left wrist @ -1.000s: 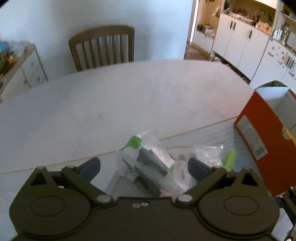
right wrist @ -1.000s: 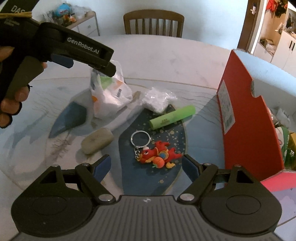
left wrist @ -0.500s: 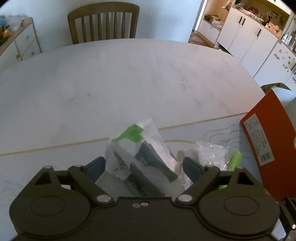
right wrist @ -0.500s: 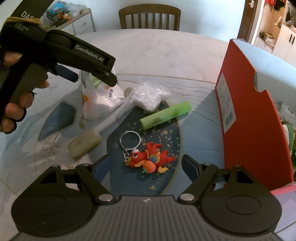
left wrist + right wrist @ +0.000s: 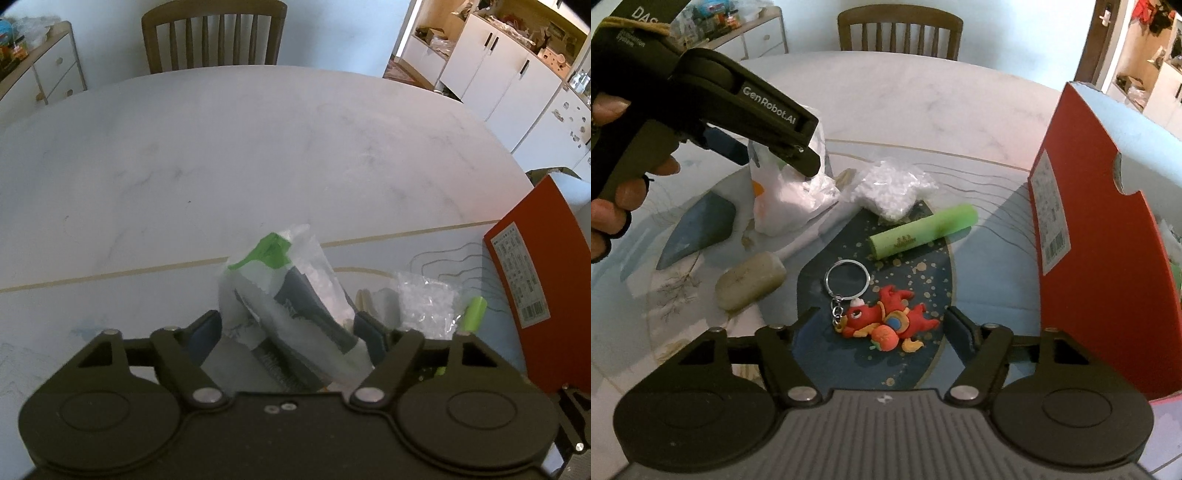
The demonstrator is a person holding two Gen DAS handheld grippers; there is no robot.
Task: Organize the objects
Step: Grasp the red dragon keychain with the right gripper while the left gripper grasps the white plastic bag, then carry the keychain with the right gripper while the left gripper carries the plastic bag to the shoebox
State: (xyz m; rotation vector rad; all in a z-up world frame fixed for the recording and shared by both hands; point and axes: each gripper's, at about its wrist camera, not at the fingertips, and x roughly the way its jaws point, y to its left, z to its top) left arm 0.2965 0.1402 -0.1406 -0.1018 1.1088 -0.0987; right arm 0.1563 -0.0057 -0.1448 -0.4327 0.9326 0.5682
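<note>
A clear plastic packet (image 5: 280, 295) with a green label and dark contents stands on the mat. My left gripper (image 5: 288, 328) has it between the jaws, which press against both of its sides. From the right wrist view the packet (image 5: 790, 199) rests on the table under the left gripper (image 5: 764, 155), held by a hand. My right gripper (image 5: 882, 317) hangs open just above a red dragon keychain (image 5: 882, 323) with a metal ring. A green tube (image 5: 923, 230), a bag of white beads (image 5: 892, 190) and a beige bar (image 5: 750, 282) lie around it.
A tall red box (image 5: 1097, 240) stands at the right, with items inside behind its wall. The patterned mat (image 5: 701, 229) covers the near part of the white table (image 5: 258, 147). A wooden chair (image 5: 214, 37) stands at the far edge.
The left jaws have narrowed around the packet. My right gripper has dropped and moved forward, so the keychain now lies between its fingers.
</note>
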